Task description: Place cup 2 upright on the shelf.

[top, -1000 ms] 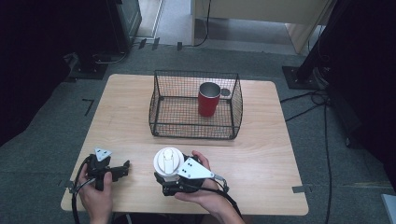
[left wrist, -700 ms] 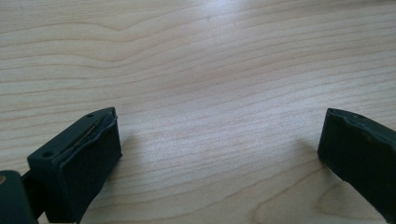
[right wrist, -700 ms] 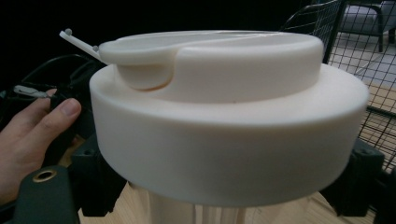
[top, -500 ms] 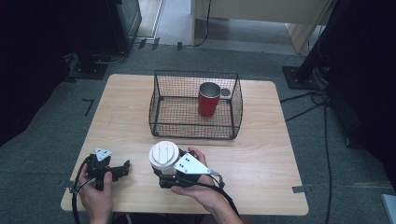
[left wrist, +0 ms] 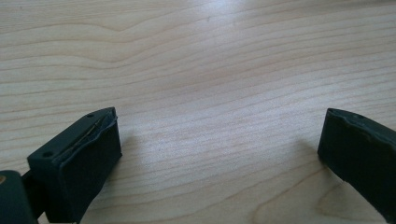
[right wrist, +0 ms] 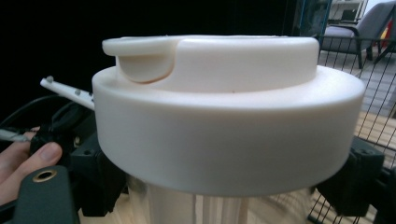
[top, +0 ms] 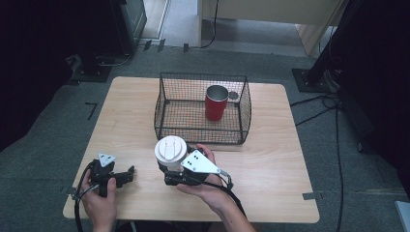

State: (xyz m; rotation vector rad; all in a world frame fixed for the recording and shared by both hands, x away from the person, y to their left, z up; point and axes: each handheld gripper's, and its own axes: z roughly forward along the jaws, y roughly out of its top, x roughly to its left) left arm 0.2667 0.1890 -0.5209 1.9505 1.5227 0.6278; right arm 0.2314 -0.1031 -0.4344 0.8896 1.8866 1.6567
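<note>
On the near edge of the one wooden table (top: 270,159), my right gripper (top: 170,175) has its jaws clamped on the body of a single tumbler with a cream lid (top: 170,151), just under the lid's rim; they have just been closing on it. That cup stands upright, near the front wall of the one black wire basket (top: 200,136). Inside the basket sits one red cup (top: 215,103), upright, toward its right side. My left gripper (top: 129,172) rests at the table's left front, jaws spread wide over bare wood, holding nothing.
</note>
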